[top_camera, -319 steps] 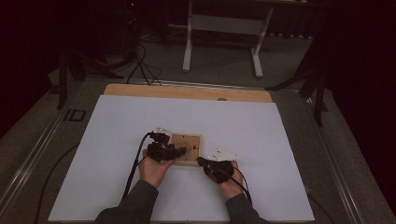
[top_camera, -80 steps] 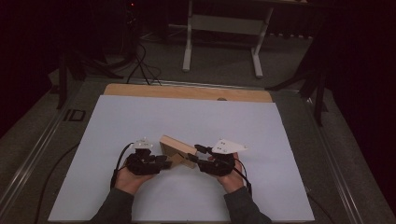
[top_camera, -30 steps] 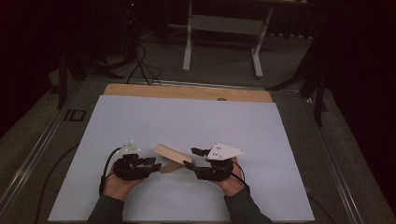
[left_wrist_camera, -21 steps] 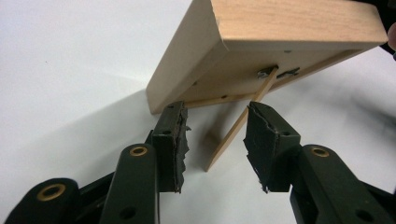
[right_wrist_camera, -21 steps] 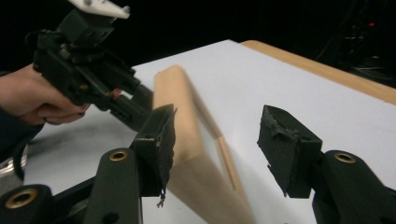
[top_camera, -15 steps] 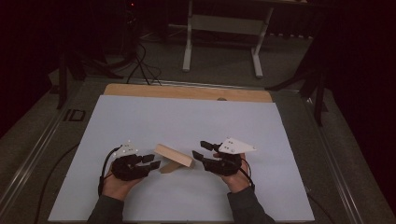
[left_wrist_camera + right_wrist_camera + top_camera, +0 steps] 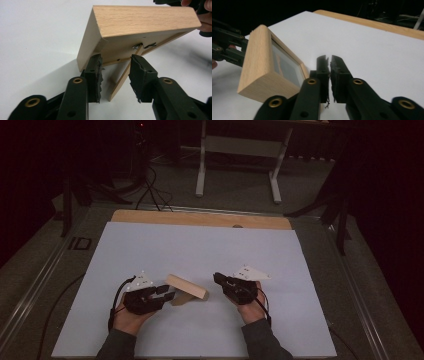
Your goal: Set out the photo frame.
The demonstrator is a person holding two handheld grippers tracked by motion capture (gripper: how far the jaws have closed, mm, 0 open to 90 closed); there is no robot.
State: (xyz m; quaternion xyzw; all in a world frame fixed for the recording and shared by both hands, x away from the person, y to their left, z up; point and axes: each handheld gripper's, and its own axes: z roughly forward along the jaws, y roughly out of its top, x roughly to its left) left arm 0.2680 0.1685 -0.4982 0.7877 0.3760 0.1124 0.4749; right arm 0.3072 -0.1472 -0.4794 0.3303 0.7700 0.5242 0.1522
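Frame (image 7: 186,289) is standing tilted on its stand (image 7: 125,75) — left gripper (image 7: 167,292) half-open around that strut, steadying it; right gripper (image 7: 220,279), jaws just closing empty, sitting just beside it.

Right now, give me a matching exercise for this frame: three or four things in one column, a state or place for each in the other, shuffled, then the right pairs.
Things:
1. wooden picture frame
2. left gripper
3. right gripper
4. fold-out stand

States:
A. jaws nearly together, nothing between them
B. propped at a tilt on the white sheet
C. jaws apart at the frame's back
D. a slim wooden strip that leans from the frame's back down to the sheet

Pairs: 1-B, 2-C, 3-A, 4-D
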